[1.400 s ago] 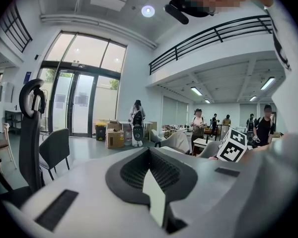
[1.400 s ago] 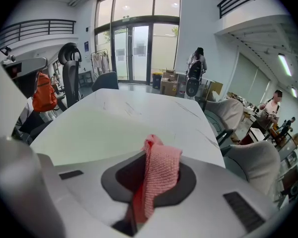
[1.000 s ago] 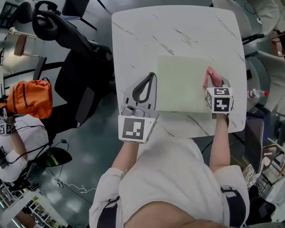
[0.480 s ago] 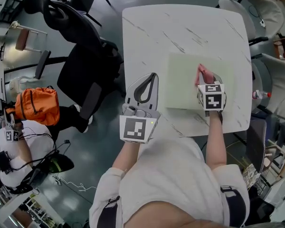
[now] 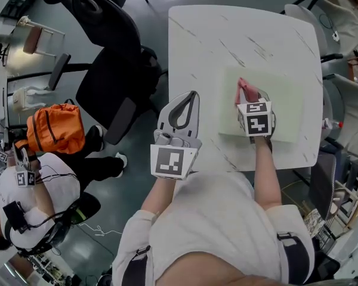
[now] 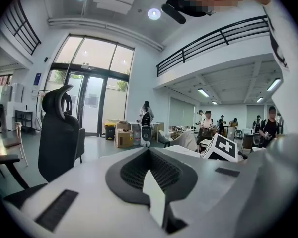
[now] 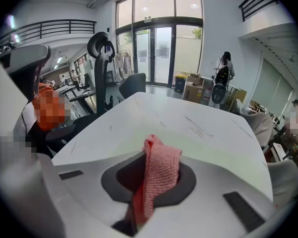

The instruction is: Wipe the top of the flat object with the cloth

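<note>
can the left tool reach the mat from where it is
Probably yes: the left tool is beside the mat with bare table between; the right tool and cloth occupy only its left part.

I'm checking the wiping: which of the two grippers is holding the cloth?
The right gripper, its jaws shut on the pink woven cloth over the pale green flat board; the left gripper is shut on nothing.

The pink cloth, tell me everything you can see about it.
The cloth is pink-red, a soft-looking waffle knit, bunched into a folded strip. The right gripper has its jaws shut on it, its loose end poking past them. It is over the left part of the pale green flat board on the white table; contact with the board is unclear.
</note>
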